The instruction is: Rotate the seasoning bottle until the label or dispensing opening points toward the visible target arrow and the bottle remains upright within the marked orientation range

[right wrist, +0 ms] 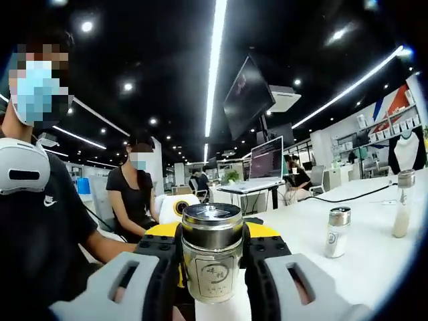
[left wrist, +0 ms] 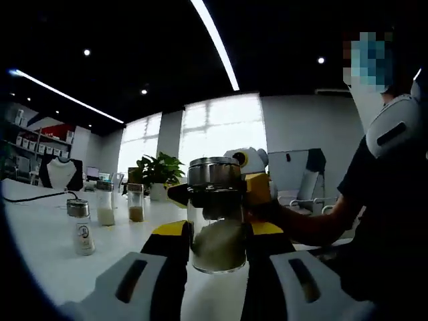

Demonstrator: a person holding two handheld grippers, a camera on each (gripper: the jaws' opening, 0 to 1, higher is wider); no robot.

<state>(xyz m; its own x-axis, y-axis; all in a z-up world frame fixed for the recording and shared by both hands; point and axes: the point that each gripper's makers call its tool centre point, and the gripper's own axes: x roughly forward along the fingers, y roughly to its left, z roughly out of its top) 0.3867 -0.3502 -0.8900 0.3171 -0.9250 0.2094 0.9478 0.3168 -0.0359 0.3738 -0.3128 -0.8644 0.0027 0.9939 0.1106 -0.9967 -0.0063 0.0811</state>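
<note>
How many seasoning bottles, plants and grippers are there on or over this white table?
Seasoning bottle held between the grippers: 1
Other seasoning bottles standing on the table: 3, a small shaker, a white-filled bottle, a brown-filled bottle
Potted plant: 1
Grippers: 2, left gripper, right gripper
Total: 7

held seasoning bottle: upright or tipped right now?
Upright. The clear glass seasoning bottle with steel cap has vertical sides and a level cap between the left gripper jaws, and likewise at the right gripper.
</note>
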